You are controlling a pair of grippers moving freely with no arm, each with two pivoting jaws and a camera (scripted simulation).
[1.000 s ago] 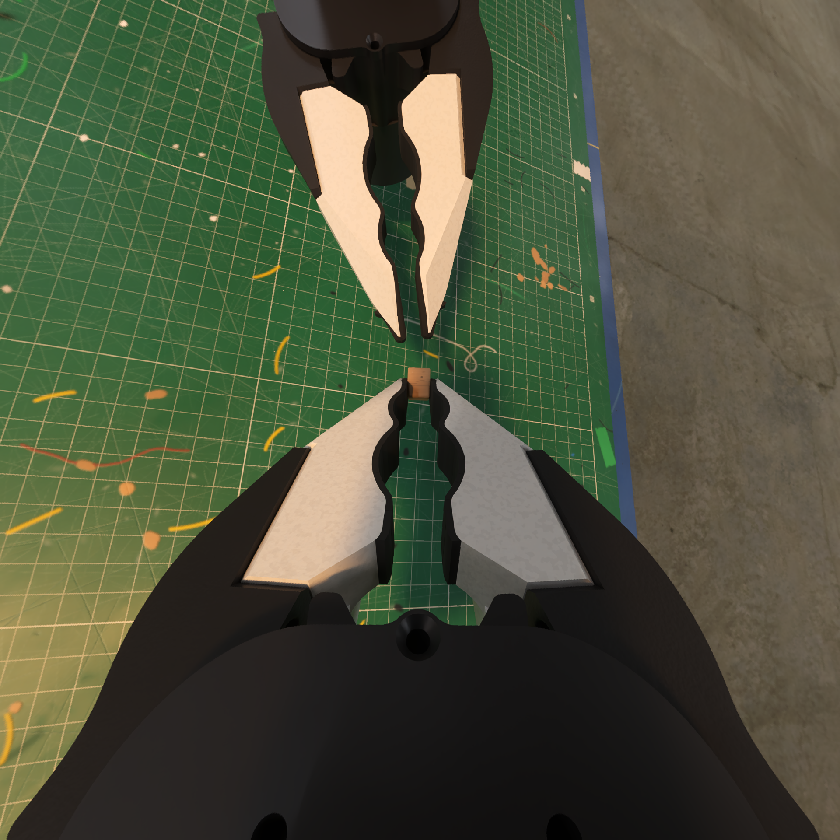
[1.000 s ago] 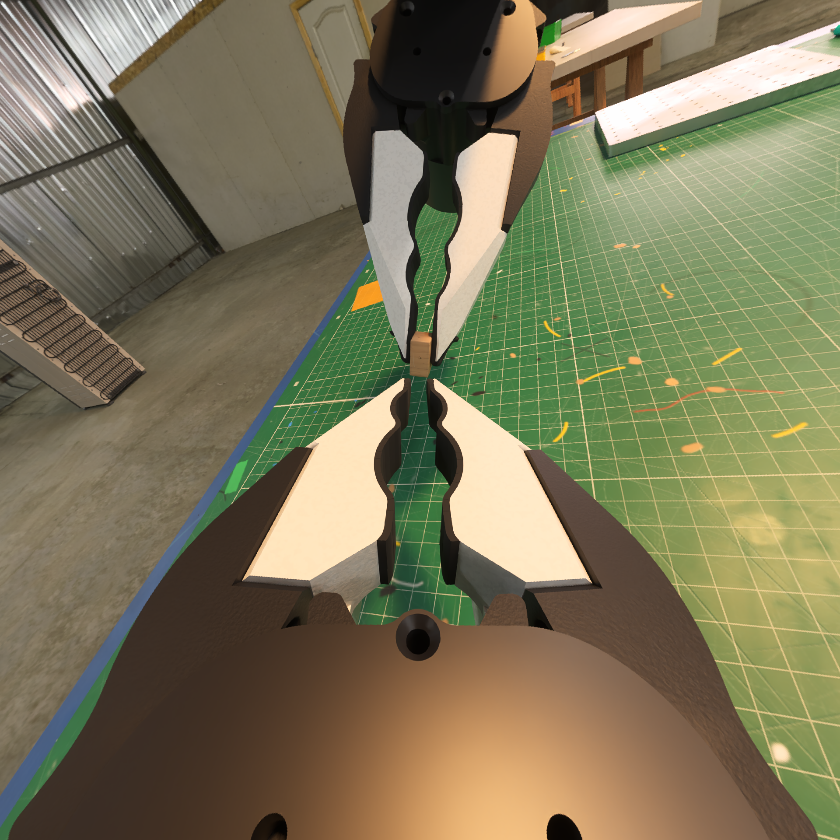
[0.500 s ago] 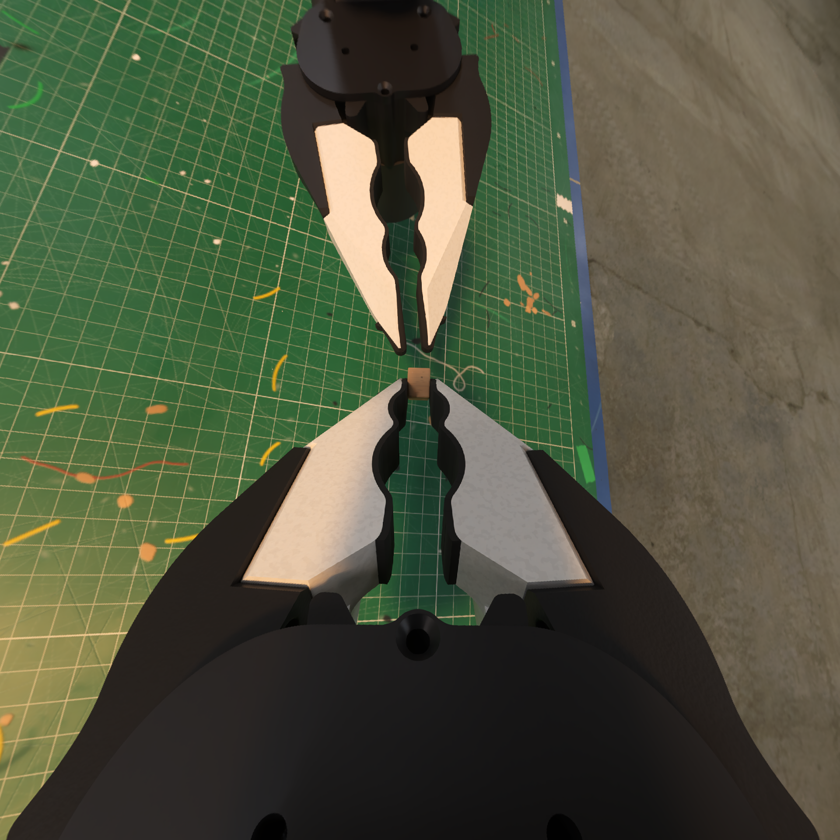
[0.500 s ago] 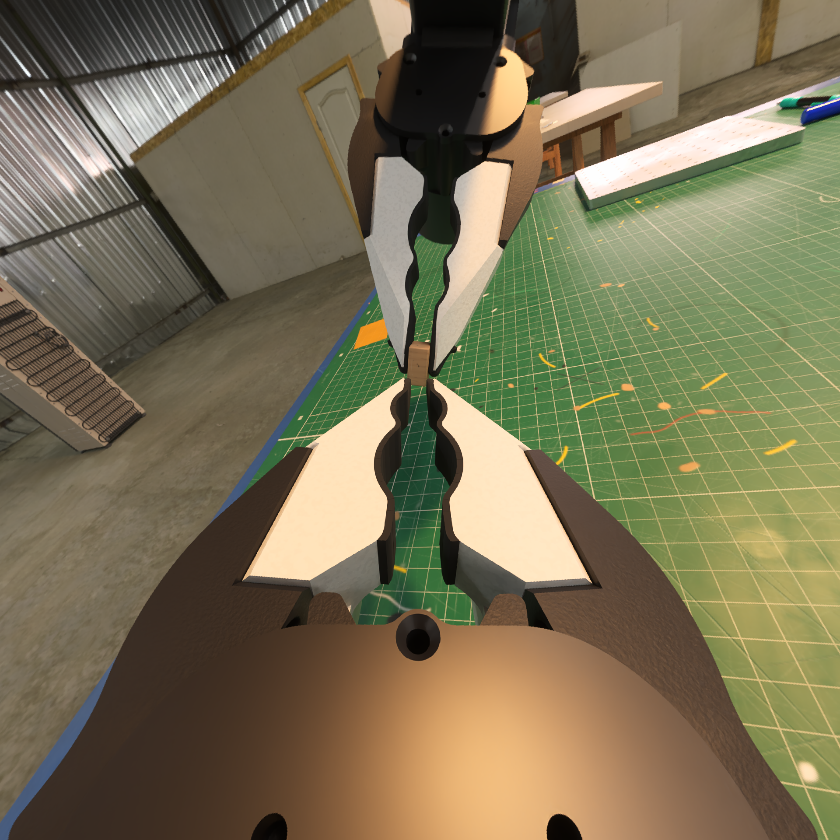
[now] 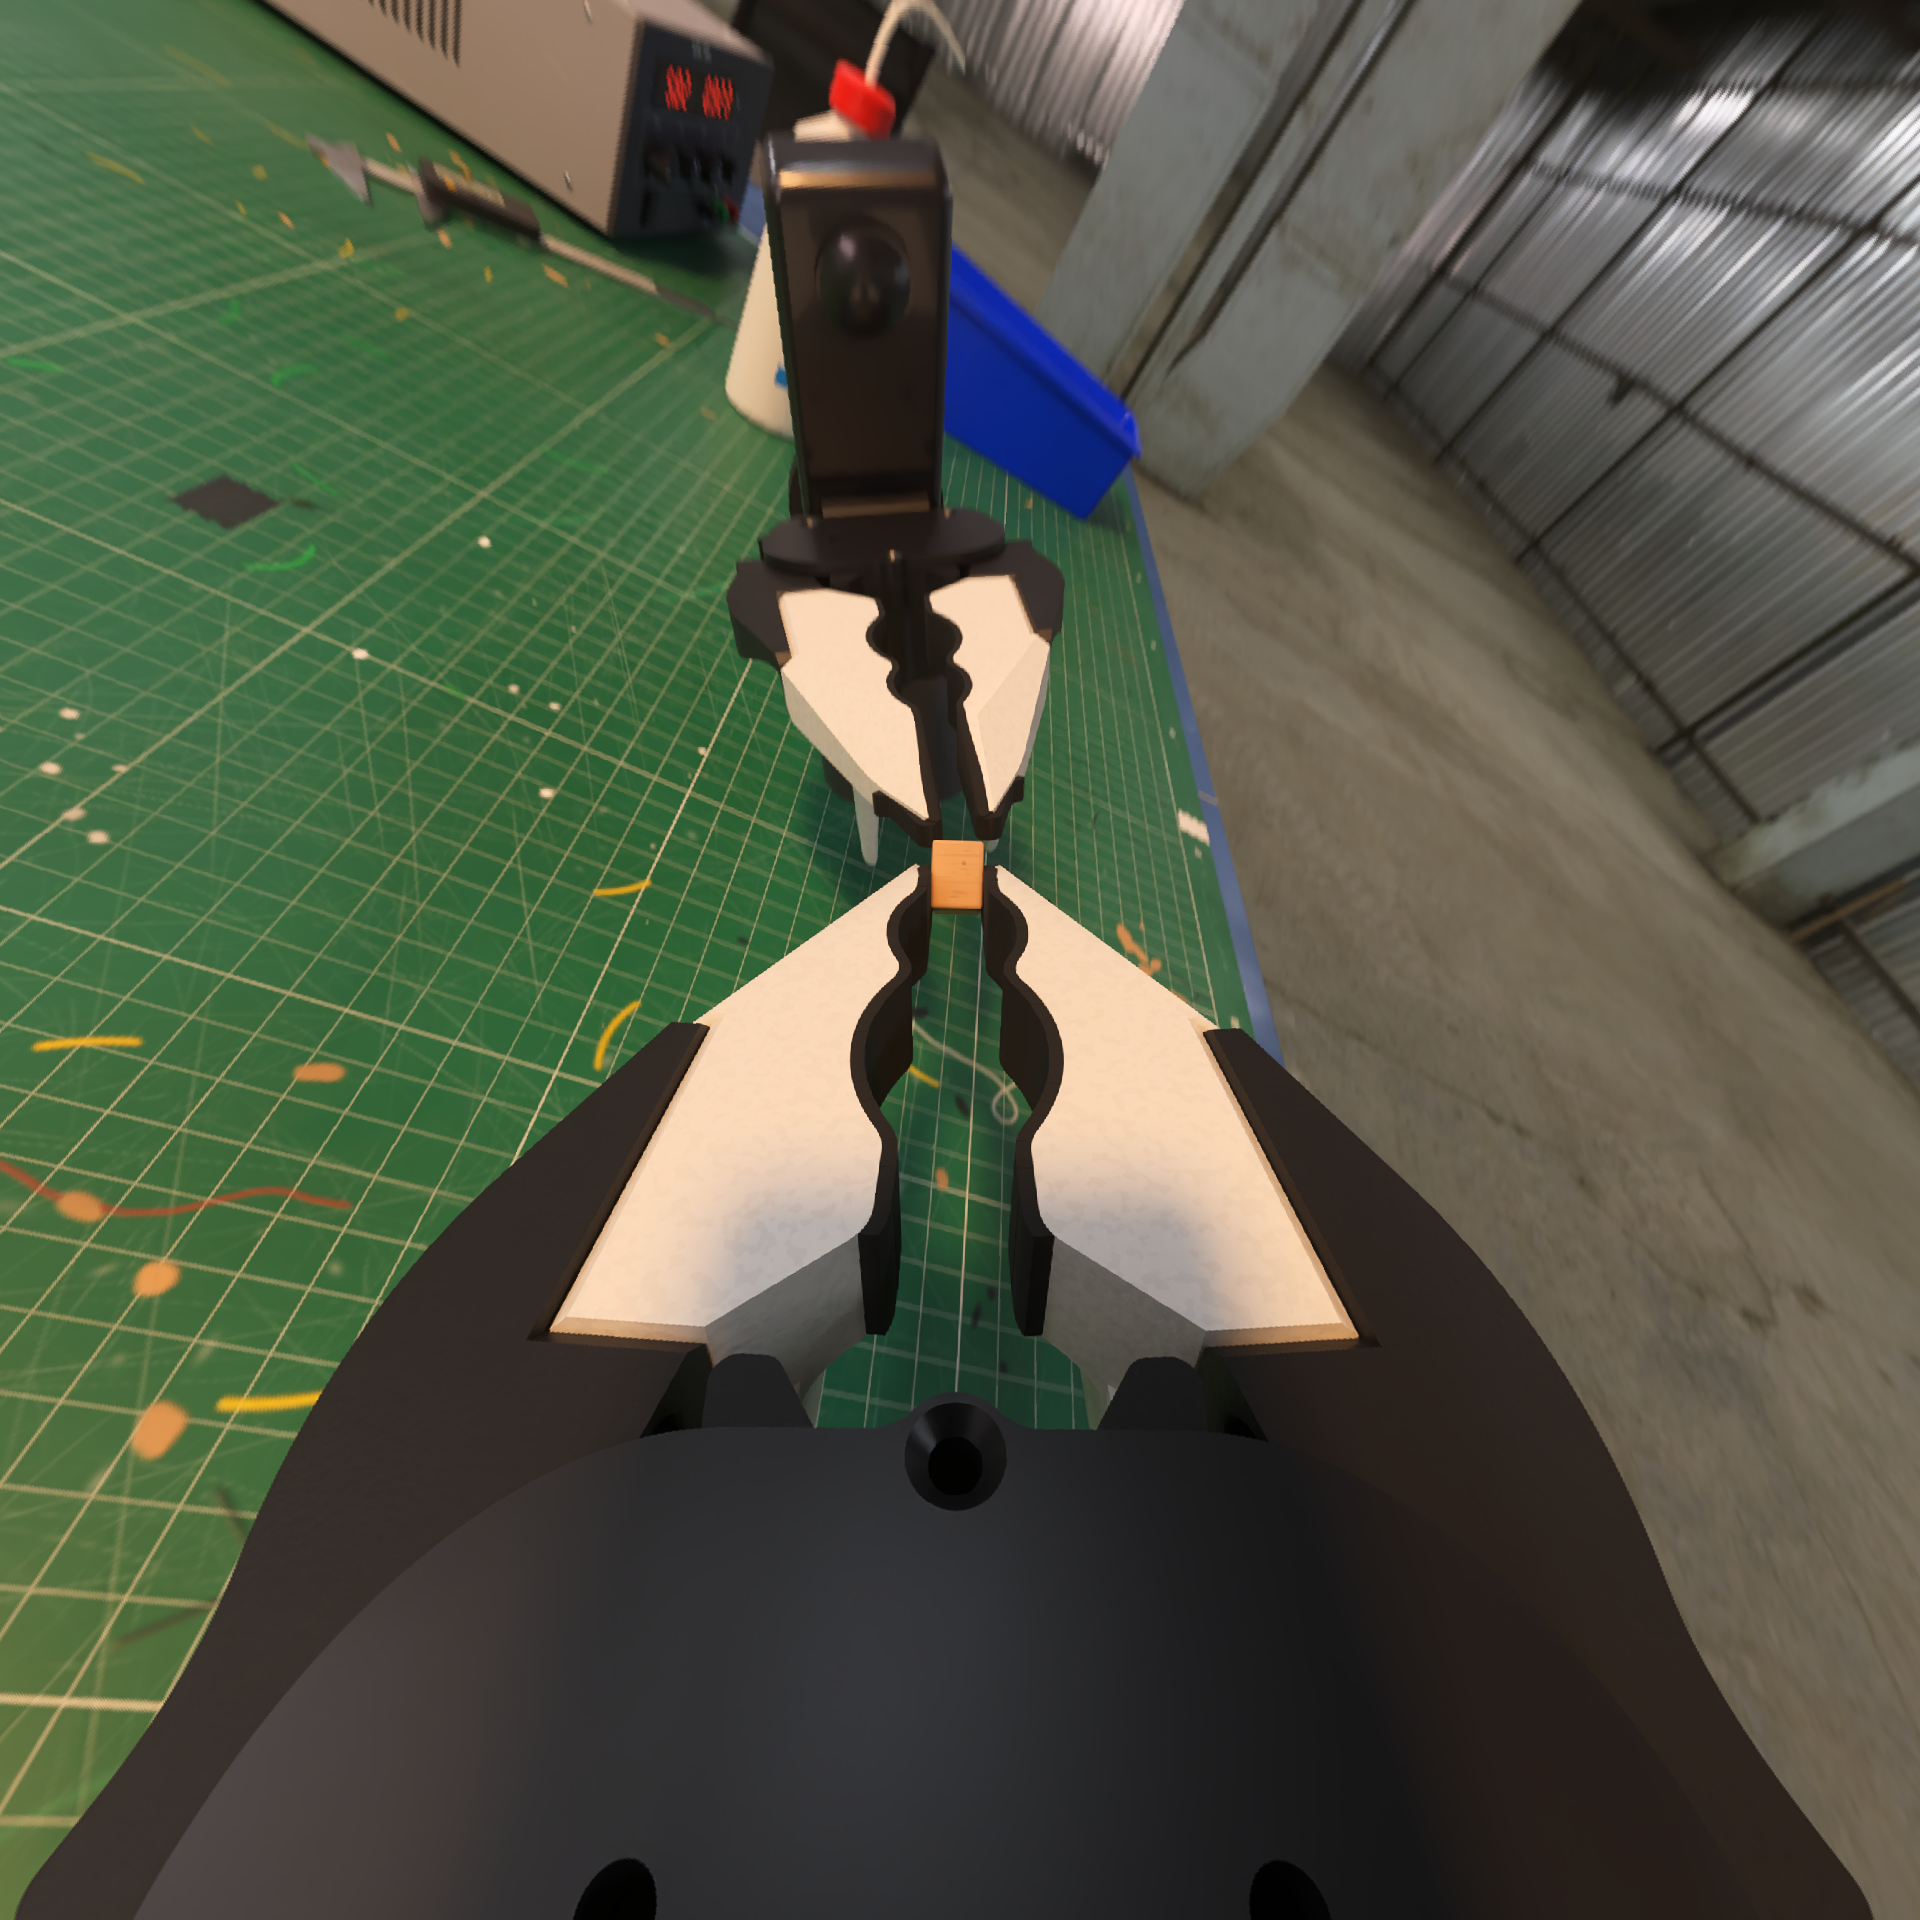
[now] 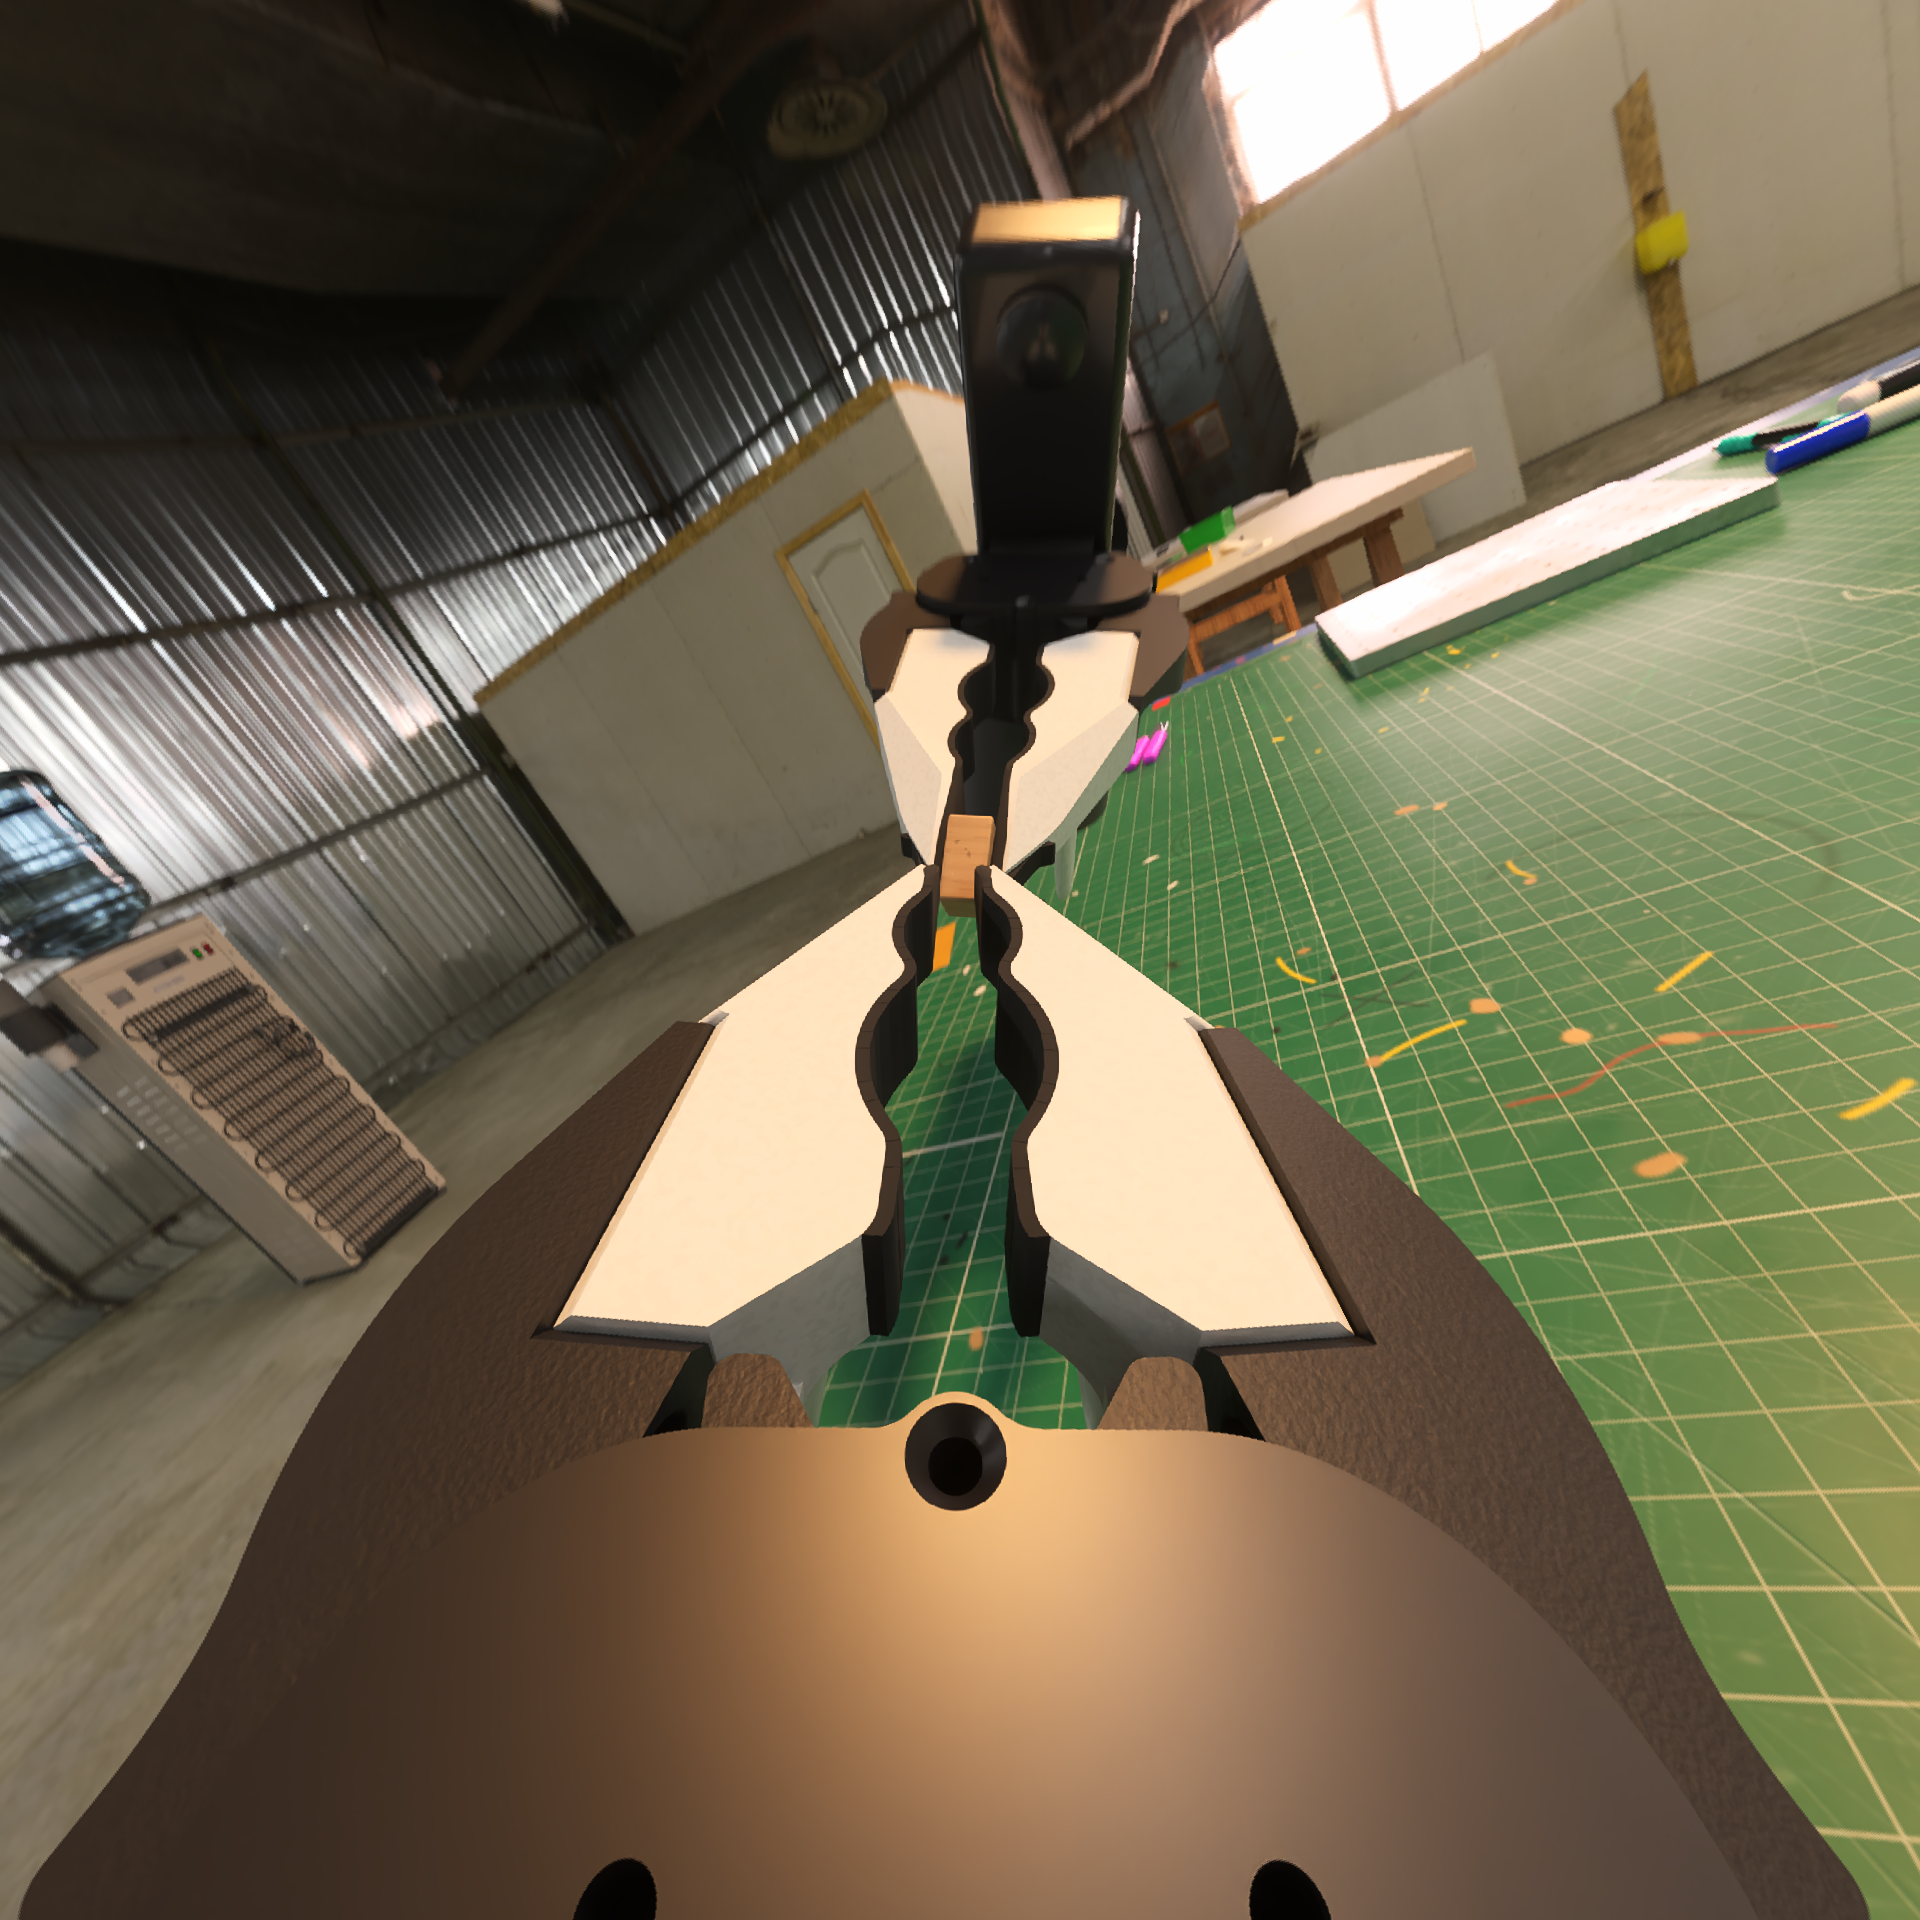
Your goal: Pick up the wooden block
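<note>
Nearest in the left wrist view, the left gripper (image 5: 956, 883) has its fingers clenched on the wooden block (image 5: 957, 871). The block is pinched at the very tips, so most of its faces stay exposed. It seems to be held clear of the green counter (image 5: 312, 727), near the counter's edge at 3 o'clock, so the lift looks largely done.

Just past the block, at 12 o'clock, the right gripper (image 5: 951, 826) points back at it tip to tip. Its fingers are drawn to a narrow gap about the block's width. In the right wrist view the block's lower end sits at those tips, but I cannot tell whether they pinch it or only meet it. Facing the block head-on like this looks like a way to take or steady its free end without crowding the fingers that carry it.

Farther off, toward 11 o'clock, stand a white bottle with a red cap (image 5: 764, 353), a blue bin (image 5: 1029, 416) and a grey instrument box (image 5: 540, 94). All are well apart from the grasp, which leaves the block free to rise.
</note>
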